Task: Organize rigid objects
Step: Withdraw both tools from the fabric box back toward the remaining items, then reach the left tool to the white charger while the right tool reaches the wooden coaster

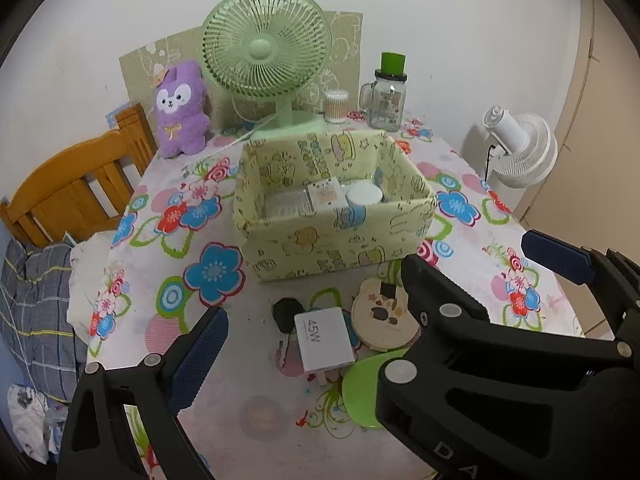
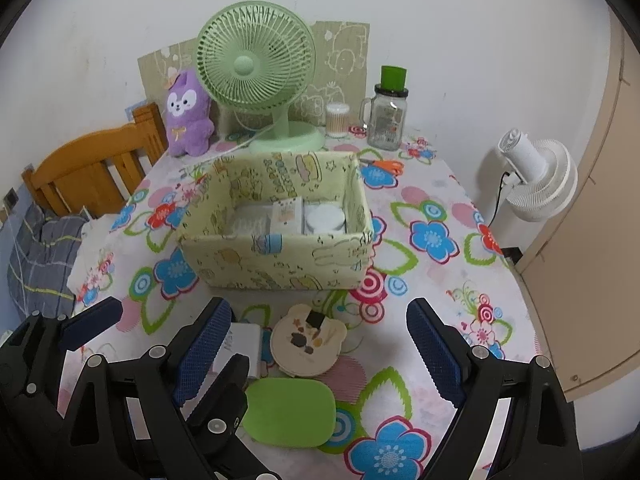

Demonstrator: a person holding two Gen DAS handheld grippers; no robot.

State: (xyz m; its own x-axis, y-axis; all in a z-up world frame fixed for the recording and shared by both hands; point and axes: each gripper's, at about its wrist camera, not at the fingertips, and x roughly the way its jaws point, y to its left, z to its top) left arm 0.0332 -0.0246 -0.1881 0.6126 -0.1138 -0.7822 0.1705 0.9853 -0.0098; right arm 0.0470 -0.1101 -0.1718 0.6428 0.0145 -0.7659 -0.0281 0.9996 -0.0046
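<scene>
Both my grippers hang spread and empty over the clutter in front of the fabric box [image 2: 276, 256].

My right gripper [image 2: 320, 344] straddles the bear-shaped case [image 2: 306, 340], green lid [image 2: 289, 410] below; my left gripper [image 1: 316, 300] frames the 45W charger [image 1: 323, 338]. Bare tablecloth [image 2: 436, 292] opens rightward. Only the left view shows the black key [image 1: 286, 312]; only the right, the orange scissors [image 2: 386, 166].

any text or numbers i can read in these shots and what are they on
"45W" on the white charger, lying in front of the storage box.
"D A" on the black gripper body at the lower edge of the left wrist view.
Print on the box walls, the glass jar label and the small card box inside: too small or blurred to read.
</scene>
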